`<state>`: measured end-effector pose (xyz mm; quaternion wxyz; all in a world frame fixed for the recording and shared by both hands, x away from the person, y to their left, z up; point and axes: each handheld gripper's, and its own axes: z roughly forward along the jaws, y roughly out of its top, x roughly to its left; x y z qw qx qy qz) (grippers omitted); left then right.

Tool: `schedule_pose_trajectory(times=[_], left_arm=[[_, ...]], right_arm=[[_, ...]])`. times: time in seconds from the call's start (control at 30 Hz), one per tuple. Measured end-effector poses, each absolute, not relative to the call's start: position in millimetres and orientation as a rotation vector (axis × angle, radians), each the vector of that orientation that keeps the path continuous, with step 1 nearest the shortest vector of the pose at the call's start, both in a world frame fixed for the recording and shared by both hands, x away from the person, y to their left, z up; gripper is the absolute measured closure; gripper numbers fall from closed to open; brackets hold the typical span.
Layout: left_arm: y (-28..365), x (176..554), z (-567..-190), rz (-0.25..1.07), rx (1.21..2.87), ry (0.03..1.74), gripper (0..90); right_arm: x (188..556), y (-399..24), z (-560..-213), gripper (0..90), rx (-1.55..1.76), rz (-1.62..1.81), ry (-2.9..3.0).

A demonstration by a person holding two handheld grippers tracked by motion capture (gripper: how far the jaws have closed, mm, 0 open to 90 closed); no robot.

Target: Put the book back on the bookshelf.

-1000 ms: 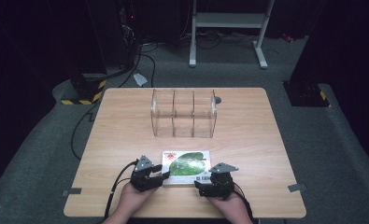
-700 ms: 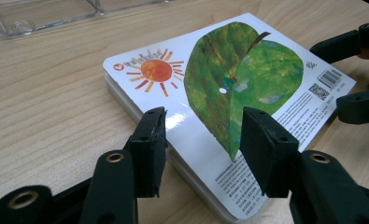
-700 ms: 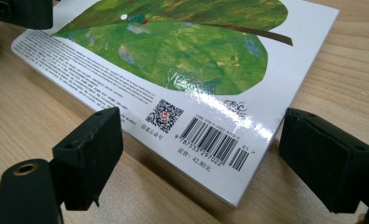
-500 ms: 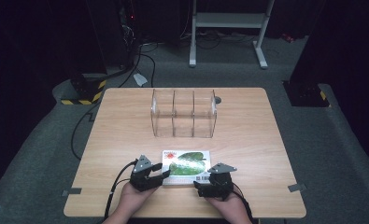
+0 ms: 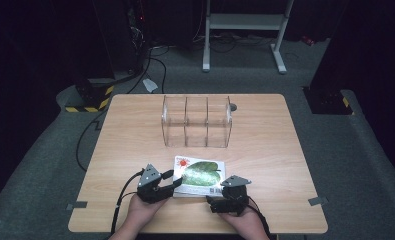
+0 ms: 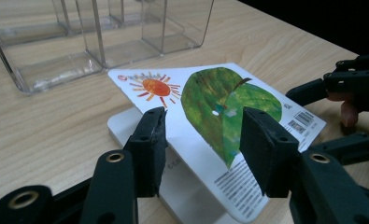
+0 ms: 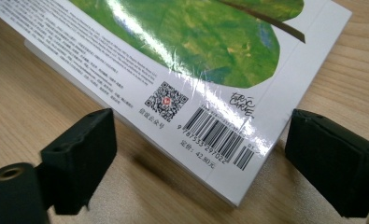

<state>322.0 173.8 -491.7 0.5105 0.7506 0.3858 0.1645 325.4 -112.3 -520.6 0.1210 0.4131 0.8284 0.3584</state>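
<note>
- My left hand-held gripper (image 6: pixel 201 140) stands spread, the raised cover of the book (image 6: pixel 219 112) between its jaws, ready to pinch.
- My right hand-held gripper (image 7: pixel 201 163) is spread around the barcode corner.
- Beyond the book, the clear organizer (image 5: pixel 197 121) waits on the tabletop (image 5: pixel 265 150).

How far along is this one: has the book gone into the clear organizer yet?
Nothing is stowed: the clear three-compartment plastic organizer stands empty. The white paperback with the green leaf cover lies on the wooden table, its cover lifting. The left gripper and right gripper are open at its near edge. Gripping, lifting and placing likely remain.
</note>
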Motion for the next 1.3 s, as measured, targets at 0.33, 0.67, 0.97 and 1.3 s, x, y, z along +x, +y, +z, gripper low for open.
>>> schedule_pose_trajectory(times=[0.33, 0.67, 0.97, 1.3], left_arm=[[173, 320, -487, 0.399, 1.792, 0.916, 51.8], [181, 329, -498, 0.377, 1.813, 1.019, 48.0], [179, 341, -509, 0.212, 1.796, 1.106, 41.6], [175, 344, -510, 0.210, 1.828, 1.095, 44.4]], right_arm=[[324, -113, -521, 16.5, 1.242, 1.036, 2.384], [324, -113, -521, 23.5, 1.239, 1.040, 2.373], [323, -112, -521, 23.3, 1.225, 1.036, 2.373], [324, -113, -521, 22.8, 1.201, 1.032, 2.392]])
